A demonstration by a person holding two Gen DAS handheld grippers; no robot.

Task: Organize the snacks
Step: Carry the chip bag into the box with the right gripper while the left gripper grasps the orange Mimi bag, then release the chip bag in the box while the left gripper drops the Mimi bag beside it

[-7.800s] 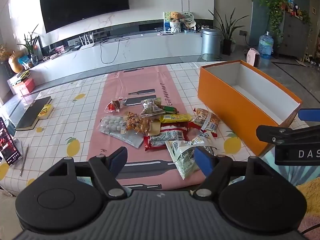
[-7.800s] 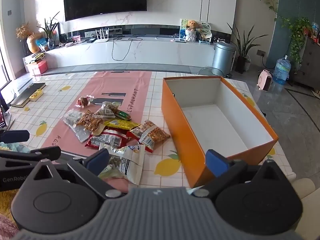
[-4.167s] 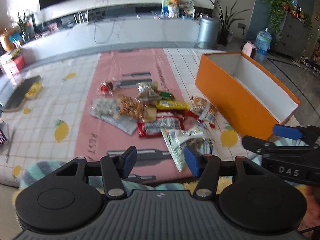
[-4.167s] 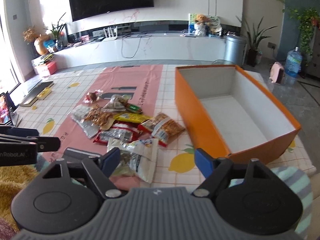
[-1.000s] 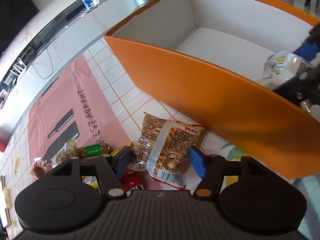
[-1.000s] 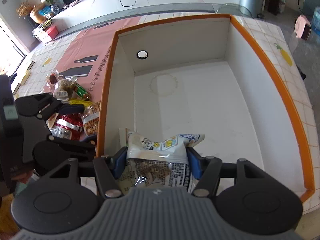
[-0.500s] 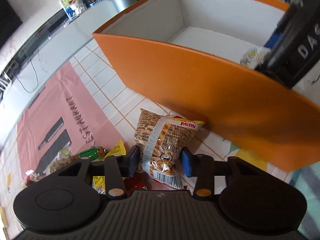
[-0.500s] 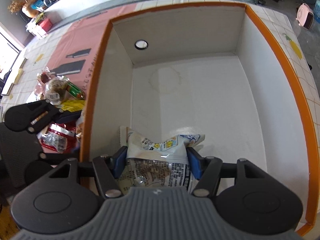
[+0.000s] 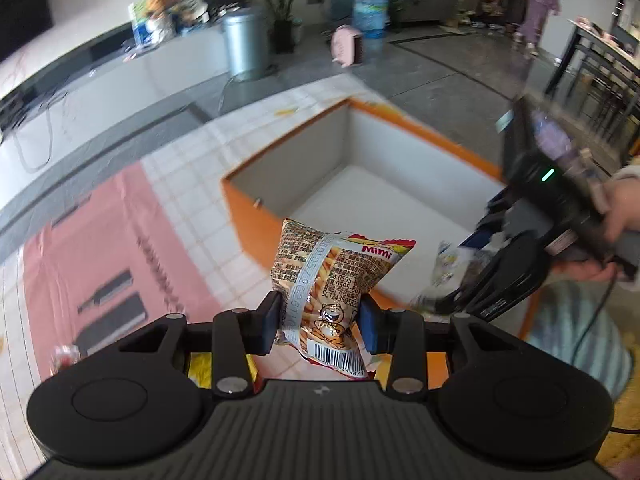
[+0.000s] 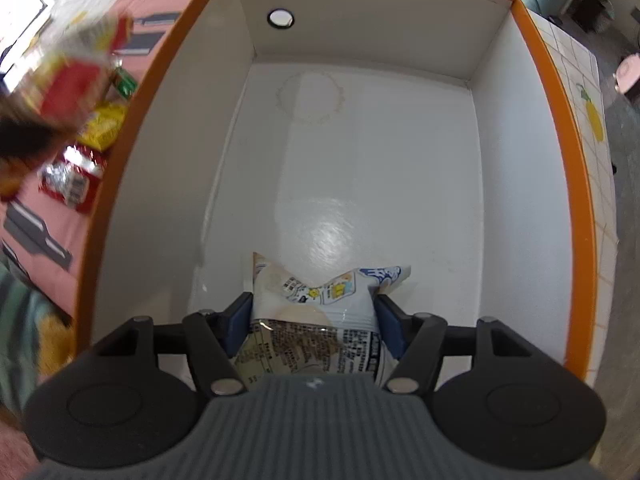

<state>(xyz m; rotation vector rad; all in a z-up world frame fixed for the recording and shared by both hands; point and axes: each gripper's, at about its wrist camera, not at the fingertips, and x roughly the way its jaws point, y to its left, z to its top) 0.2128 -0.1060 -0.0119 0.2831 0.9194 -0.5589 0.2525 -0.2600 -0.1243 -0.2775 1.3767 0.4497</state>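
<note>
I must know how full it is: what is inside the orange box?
The orange box shows only a bare white floor. The white snack bag, between the right gripper fingers, covers the near floor.

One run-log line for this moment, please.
left gripper: closing on Mimi snack bag, lifted off table | right gripper: holding white snack bag inside orange box | box otherwise empty

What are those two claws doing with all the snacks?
A person is tidying snacks into an orange box. The left claw is closing on a Mimi snack bag, held up off the table. The right claw holds a white snack bag down inside the box. More snacks wait on the table beside it.
</note>
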